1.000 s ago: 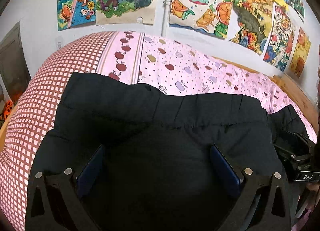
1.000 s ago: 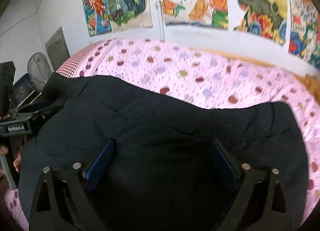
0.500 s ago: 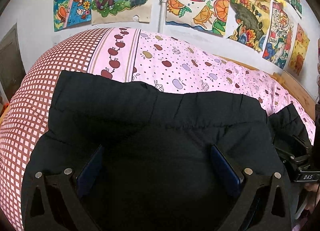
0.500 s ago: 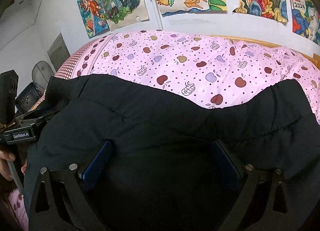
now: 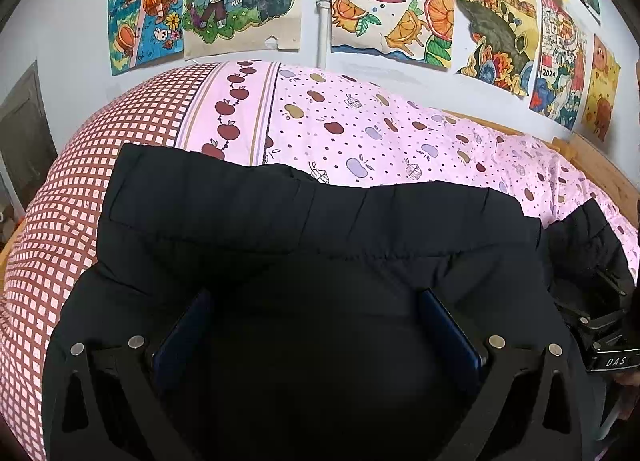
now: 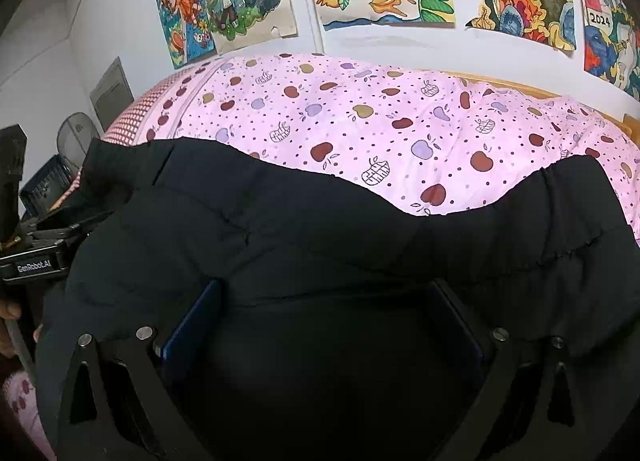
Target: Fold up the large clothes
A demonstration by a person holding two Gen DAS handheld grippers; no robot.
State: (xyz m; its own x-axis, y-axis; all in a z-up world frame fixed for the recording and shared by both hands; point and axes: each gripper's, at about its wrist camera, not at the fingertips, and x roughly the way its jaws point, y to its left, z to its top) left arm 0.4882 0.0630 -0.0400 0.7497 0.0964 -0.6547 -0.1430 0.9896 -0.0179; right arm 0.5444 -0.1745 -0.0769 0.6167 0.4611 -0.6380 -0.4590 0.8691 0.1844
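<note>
A black padded jacket (image 5: 320, 261) lies spread across the near part of a bed covered by a pink quilt (image 5: 400, 133) printed with apples. Both grippers hang low over the jacket, side by side.

The left gripper (image 5: 316, 325) has its 2 blue-padded fingers (image 5: 184, 333) spread wide, with only flat black fabric between them; nothing is pinched. The right gripper (image 6: 320, 321) stands the same way, jaws apart over the cloth, its left pad (image 6: 196, 321) clear and the other lost in shadow.

The left wrist view shows the jacket's straight stitched band running across the frame, and the red-and-white checked end of the quilt (image 5: 80, 189) on the left. At its right edge a dark sleeve or flap (image 5: 588, 237) lies beside the other gripper's body.

The right wrist view shows what the left does not: the far edge of the jacket (image 6: 360, 229) dips in a curve, with a gathered band rising at the right. At its left edge sits the left gripper's body (image 6: 36, 261), and behind it a fan (image 6: 76, 137) and a dark crate (image 6: 44, 185).

Both views catch the row of drawings (image 5: 392, 13) on the white wall.
</note>
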